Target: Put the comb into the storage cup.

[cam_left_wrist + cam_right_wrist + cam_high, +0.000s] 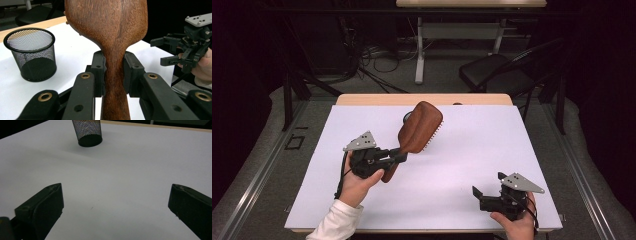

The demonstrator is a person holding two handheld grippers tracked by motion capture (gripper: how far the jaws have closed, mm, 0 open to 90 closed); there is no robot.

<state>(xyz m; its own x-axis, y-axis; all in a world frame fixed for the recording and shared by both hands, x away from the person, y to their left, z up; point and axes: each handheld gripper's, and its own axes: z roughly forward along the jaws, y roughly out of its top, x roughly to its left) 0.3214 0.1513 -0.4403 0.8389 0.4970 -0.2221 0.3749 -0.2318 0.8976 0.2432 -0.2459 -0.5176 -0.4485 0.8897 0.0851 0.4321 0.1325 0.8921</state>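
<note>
A: Two grippers near the front edge; the right gripper (486, 196), at the near right, stands wide apart with nothing between its jaws, low over the white table (462, 165).

B: And the left gripper (398, 156)?

A: Clamped on the hairbrush (419, 129), at the narrow neck where the handle meets the head; the brush is lifted off the table, left of centre, head tilted up and away, bristles facing right.

B: How would it handle?

A: Stiff wood, probably smooth and a bit slippery; head-heavy, I'd judge, so it may swing in the grip; the neck looks the best hold.

B: Anything farther off?

A: A black mesh cup (30, 53) stands upright on the far side, well apart from both grippers.
</note>
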